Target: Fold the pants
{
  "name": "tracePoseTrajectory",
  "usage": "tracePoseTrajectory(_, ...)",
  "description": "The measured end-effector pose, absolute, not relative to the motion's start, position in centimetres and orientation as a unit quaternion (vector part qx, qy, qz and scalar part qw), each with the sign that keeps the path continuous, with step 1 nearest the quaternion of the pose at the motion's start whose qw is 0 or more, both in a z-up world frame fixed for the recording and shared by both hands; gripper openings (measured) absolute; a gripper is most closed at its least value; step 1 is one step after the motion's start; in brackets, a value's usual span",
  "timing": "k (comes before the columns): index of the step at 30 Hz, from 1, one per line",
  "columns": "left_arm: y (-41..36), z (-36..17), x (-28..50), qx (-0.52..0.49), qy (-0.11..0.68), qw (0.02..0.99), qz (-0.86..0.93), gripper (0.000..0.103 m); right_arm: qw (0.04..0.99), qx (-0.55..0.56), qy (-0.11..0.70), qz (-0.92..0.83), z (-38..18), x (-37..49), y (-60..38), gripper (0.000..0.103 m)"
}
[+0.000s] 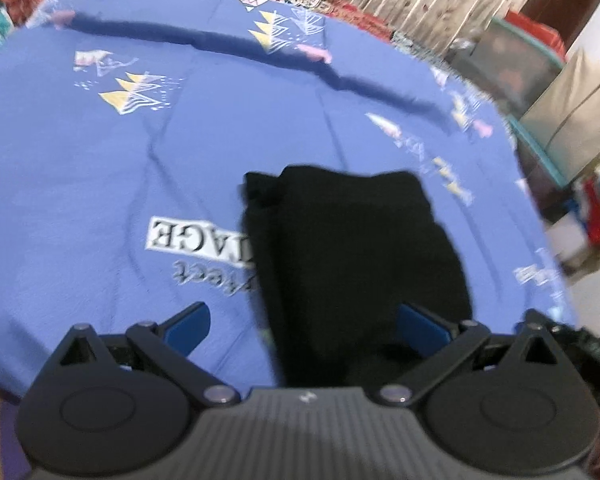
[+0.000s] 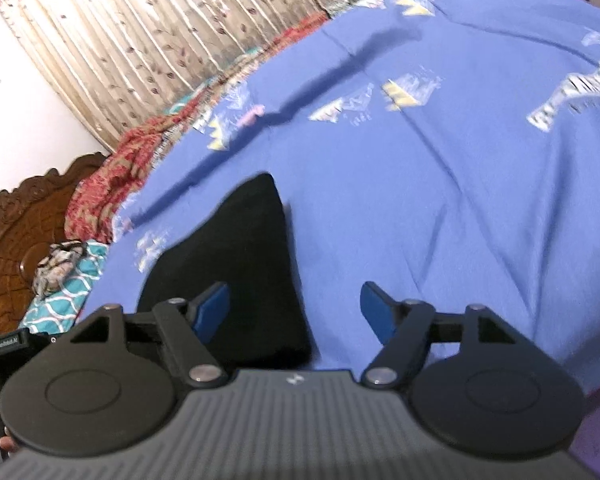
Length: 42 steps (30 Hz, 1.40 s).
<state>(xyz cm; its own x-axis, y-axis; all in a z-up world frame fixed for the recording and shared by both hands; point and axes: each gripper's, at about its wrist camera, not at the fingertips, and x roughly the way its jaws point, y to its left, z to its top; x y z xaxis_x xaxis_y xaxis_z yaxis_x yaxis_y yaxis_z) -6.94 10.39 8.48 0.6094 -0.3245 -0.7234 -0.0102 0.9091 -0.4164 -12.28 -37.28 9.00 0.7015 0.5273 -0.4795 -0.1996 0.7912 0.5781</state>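
Black pants (image 1: pixel 352 256) lie folded into a compact block on a blue printed bed sheet (image 1: pixel 100 184). My left gripper (image 1: pixel 304 326) is open just above their near end, with one blue finger (image 1: pixel 420 326) over the cloth and the other over the sheet. In the right wrist view the pants (image 2: pixel 236 248) show as a dark folded wedge at lower left. My right gripper (image 2: pixel 296 312) is open, its left finger (image 2: pixel 212 312) over the pants' edge and its right finger over bare blue sheet (image 2: pixel 460 200). Neither holds anything.
A red patterned blanket (image 2: pixel 108 184) and a beige curtain (image 2: pixel 160 32) lie behind the bed. A carved wooden headboard (image 2: pixel 16 232) and a teal pillow (image 2: pixel 68 288) are at left. Storage boxes (image 1: pixel 540 80) stand beside the bed's right edge.
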Motion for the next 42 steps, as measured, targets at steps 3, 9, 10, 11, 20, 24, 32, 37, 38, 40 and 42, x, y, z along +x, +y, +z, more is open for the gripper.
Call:
tracePoseTrajectory(3,10.7,8.3,-5.3,-0.206,0.439,0.87,-0.092,0.103,0.88,0.253,0.331,0.227,9.3,-10.5,-36.7,0.078)
tracePoseTrajectory(9,10.6,5.8,-2.5,-0.236,0.472,0.843,-0.102,0.103,0.863,0.246,0.352,0.267,9.0,-7.4,-35.2,0.082)
tracePoseTrajectory(10,10.5,5.3,-2.1,-0.24,0.477,0.839,-0.107,0.103,0.859,0.242,0.358,0.274,8.8,-6.9,-34.9,0.083)
tracePoseTrajectory(11,10.4,4.8,-1.7,-0.244,0.482,0.834,-0.11,0.103,0.855,0.24,0.364,0.279,8.7,-6.5,-34.7,0.083)
tracePoseTrajectory(20,10.3,0.0,0.6,-0.304,0.509,0.792,-0.144,0.103,0.817,0.226,0.418,0.327,6.1,-3.2,-32.9,0.09)
tracePoseTrajectory(24,10.1,-0.5,1.1,-0.34,0.493,0.783,-0.167,0.103,0.76,0.293,0.45,0.367,4.3,-1.2,-32.8,0.092)
tracePoseTrajectory(32,9.2,-0.8,1.6,-0.348,0.468,0.794,-0.174,0.076,0.734,0.281,0.467,0.405,5.3,-0.8,-28.8,0.059)
tracePoseTrajectory(37,9.9,3.1,1.3,-0.374,0.418,0.802,-0.207,0.067,0.754,0.262,0.42,0.431,9.1,-2.1,-28.5,0.05)
tracePoseTrajectory(38,9.8,4.3,1.6,-0.361,0.403,0.814,-0.211,0.067,0.762,0.256,0.4,0.44,10.3,-2.2,-28.4,0.05)
tracePoseTrajectory(40,9.9,6.7,3.1,-0.337,0.377,0.834,-0.22,0.068,0.783,0.241,0.359,0.447,12.8,-1.9,-28.0,0.049)
tracePoseTrajectory(42,10.2,8.7,5.8,-0.321,0.36,0.845,-0.231,0.068,0.803,0.229,0.324,0.445,14.6,-0.7,-27.4,0.049)
